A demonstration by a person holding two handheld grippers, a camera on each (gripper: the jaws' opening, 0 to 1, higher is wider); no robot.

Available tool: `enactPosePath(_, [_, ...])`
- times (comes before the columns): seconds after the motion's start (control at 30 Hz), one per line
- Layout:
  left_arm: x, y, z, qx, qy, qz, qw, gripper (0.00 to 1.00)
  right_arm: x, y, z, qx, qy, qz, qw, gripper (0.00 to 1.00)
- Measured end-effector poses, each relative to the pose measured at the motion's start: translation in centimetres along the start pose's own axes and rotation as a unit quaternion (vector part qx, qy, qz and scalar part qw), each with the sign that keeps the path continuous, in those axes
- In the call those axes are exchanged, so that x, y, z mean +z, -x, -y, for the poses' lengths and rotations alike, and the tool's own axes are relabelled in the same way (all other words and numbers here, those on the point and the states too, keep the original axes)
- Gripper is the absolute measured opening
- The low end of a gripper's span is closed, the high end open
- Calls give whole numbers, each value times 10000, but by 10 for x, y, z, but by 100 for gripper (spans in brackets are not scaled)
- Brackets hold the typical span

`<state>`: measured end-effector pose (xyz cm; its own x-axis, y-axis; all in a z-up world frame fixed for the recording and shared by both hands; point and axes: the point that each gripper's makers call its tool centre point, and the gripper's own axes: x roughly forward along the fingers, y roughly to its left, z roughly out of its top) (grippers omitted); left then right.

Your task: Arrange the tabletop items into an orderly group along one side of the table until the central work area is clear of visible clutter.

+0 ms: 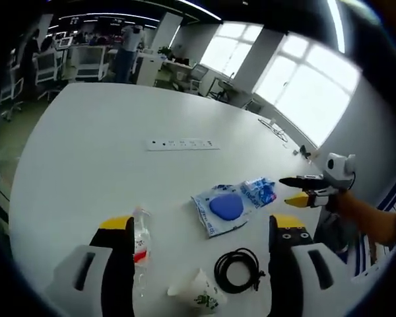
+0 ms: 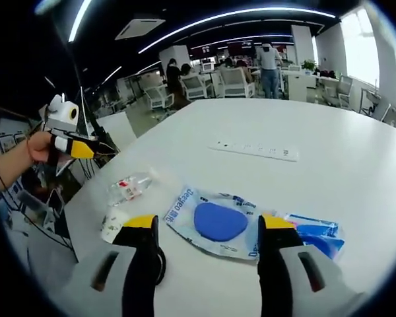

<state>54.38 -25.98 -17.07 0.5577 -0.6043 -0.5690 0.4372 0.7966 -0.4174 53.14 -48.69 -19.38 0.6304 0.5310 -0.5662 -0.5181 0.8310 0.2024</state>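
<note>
Open office: bright windows (image 1: 297, 79), ceiling light strips (image 2: 237, 14), white chairs (image 2: 234, 80), pillar (image 1: 166, 30), people standing.

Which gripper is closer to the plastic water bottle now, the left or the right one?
Left. The left gripper has the water bottle lying against its left jaw. The right gripper sits over the blue packet, apart from the bottle.

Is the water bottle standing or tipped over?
Tipped over: the water bottle lies on its side on the table, red label facing up, beside the paper cup.
</note>
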Motion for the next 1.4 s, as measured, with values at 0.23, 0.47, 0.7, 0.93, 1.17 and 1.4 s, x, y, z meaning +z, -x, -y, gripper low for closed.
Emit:
enactPosePath(0.23, [-2,19,-12,91,69,108,9999,86,10,-12,-14,141,196,-32,9997,61])
enactPosePath(0.47, [-7,32,-22,134,136,149,9997,86,18,-28,-34,358,331,-108,9988,62])
enactPosePath(0.7, [-13,42,-32,172,203,172,9995,86,24,-44,-52,540,442,-179,9974,62])
enactPosePath(0.93, [-17,50,-44,228,256,197,9992,86,28,-57,-68,737,452,-270,9959,62])
enactPosePath(1.17, [-26,57,-50,228,339,215,9989,86,31,-70,-81,897,351,-286,9949,61])
enactPosePath(1.4, [-38,67,-56,275,423,219,9985,86,31,-87,-101,1065,317,-354,9932,62])
